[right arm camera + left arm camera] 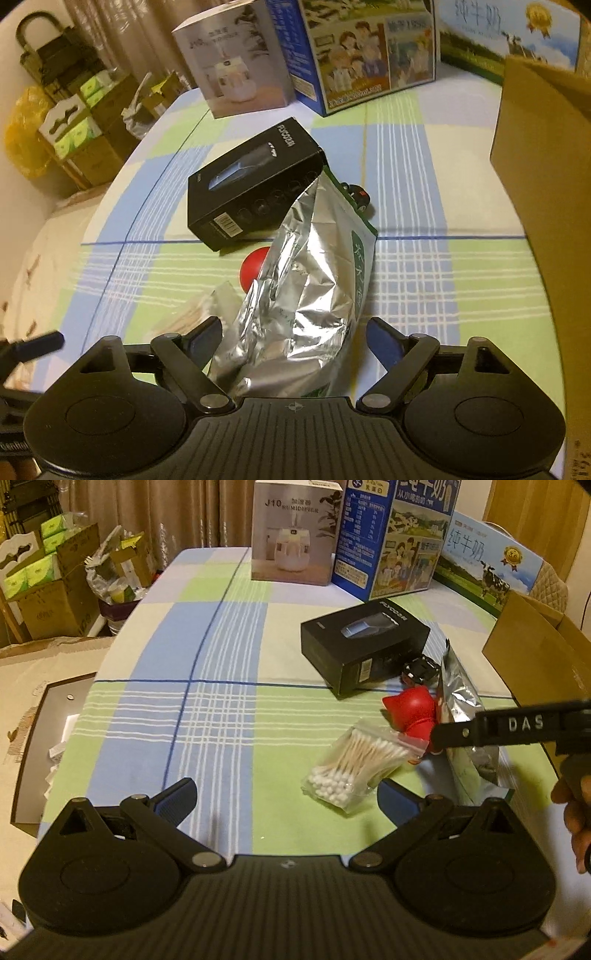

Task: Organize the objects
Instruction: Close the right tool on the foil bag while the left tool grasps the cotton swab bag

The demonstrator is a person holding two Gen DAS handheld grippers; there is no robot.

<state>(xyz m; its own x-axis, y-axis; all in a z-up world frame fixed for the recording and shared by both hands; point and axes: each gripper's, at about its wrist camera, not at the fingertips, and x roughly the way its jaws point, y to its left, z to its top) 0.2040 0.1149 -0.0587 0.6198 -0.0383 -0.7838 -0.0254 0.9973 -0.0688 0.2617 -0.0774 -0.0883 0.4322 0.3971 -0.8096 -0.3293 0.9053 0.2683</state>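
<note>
On the checked tablecloth [221, 709] lies a clear bag of cotton swabs [354, 771], just beyond the right finger of my open left gripper [286, 797], which has nothing between its fingers. Behind the bag are a red toy [413, 712], a black product box [364, 646] and a small black object [421, 670]. A crumpled silver foil pouch [314, 288] lies between the fingers of my right gripper [295, 336]; the jaws stand wide, with a gap at the right pad. The red toy [255, 267] peeks out behind the pouch, beside the black box [255, 184].
A humidifier box [291, 535] and milk cartons [399, 542] stand along the table's far edge. A brown cardboard box [546, 184] rises at the right. Cardboard boxes [48, 590] clutter the floor at the left. A hand [576, 812] holds the right gripper's black bar [524, 723].
</note>
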